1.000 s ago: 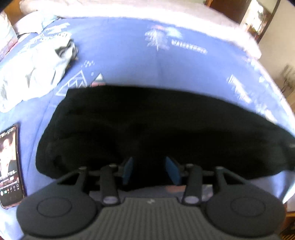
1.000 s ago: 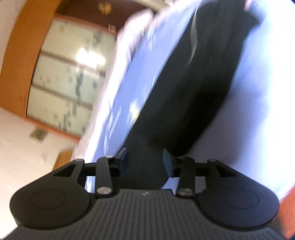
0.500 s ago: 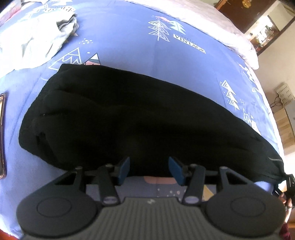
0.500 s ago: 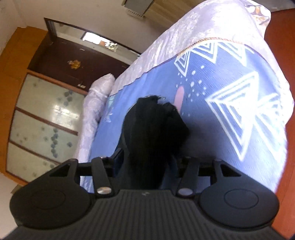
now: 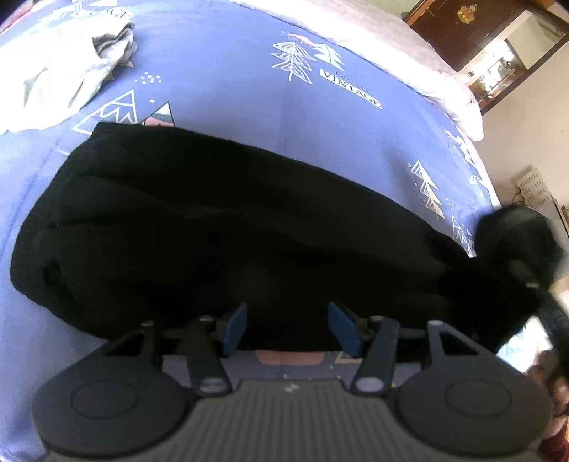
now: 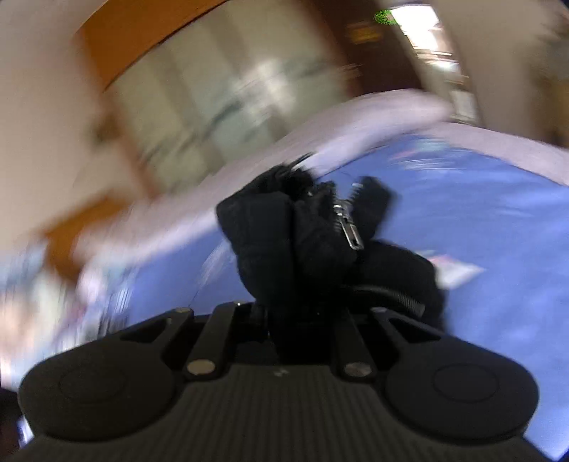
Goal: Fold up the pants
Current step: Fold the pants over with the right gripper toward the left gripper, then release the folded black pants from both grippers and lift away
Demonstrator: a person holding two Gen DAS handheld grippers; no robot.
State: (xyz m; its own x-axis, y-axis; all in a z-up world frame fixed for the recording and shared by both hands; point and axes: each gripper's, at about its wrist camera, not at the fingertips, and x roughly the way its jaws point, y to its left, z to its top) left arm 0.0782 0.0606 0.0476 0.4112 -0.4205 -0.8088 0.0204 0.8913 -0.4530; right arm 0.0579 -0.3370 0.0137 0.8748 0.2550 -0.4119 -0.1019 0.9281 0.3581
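- Blue printed bedspread (image 5: 231,92) fills the left wrist view; black pants (image 5: 220,227) lie folded lengthwise across it, grey garment (image 5: 71,71) far left. Left tongs (image 5: 290,328) hang released at the pants' near edge, jaws have just been widening, nothing gripped.
- Right wrist view, blurred: right tongs (image 6: 306,312) just clenched on the pants' bunched end, zipper (image 6: 346,227) showing, lifted off the bed.

We see the pants (image 5: 227,227) lying across the middle of the bedspread (image 5: 227,71), running from the left of the frame to the right edge. A crumpled garment (image 5: 67,74) sits in the upper left, well apart from them. Behind the bed, a cabinet (image 5: 473,32) stands in the upper right corner.
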